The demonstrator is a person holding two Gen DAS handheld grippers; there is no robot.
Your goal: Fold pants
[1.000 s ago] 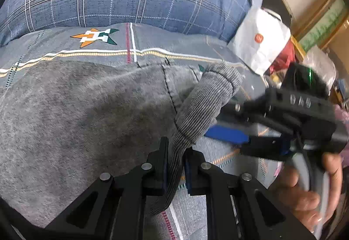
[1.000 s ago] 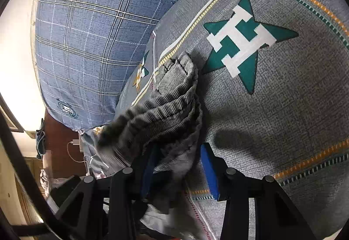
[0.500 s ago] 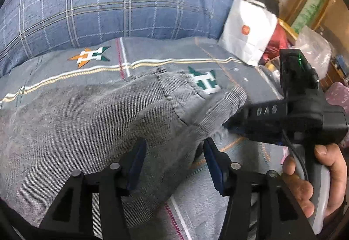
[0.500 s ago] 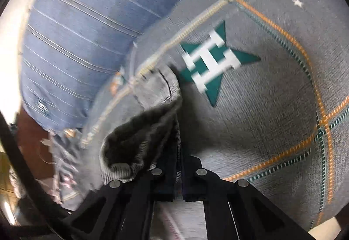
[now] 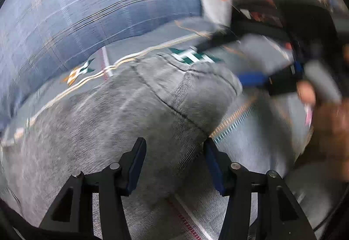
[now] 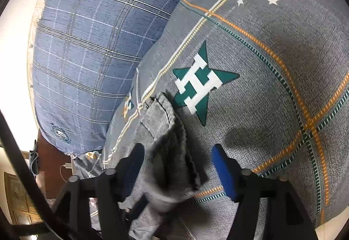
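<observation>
Item: pants (image 5: 130, 122), grey, ribbed corduroy-like weave, dark stitched seams and a thicker hemmed band along the edge; lying on a bed over a grey bedsheet (image 6: 272, 78) printed with green star emblems and orange lines, below a blue plaid pillow (image 6: 93, 48); in the right wrist view the cloth shows as several stacked layers bunched at one end (image 6: 165, 131).

Handling, as judged: soft and limp, light to moderate in weight; drapes and sags wherever unsupported; ribbed surface gives good friction, little risk of slipping; not fragile; layers likely to shift against one another unless pinched together.

Where to take hold, as judged: the hemmed band or a seamed corner, where the cloth is thickest; both corners of one edge at once, to keep the fold square.

Left hand-held gripper (image 5: 174, 157): fingers apart, cloth lying between them, pads not pressing on it.

Right hand-held gripper (image 6: 176, 163): jaws opening, the bunched layers between them, no longer pinched; also visible, blurred, in the left wrist view.
</observation>
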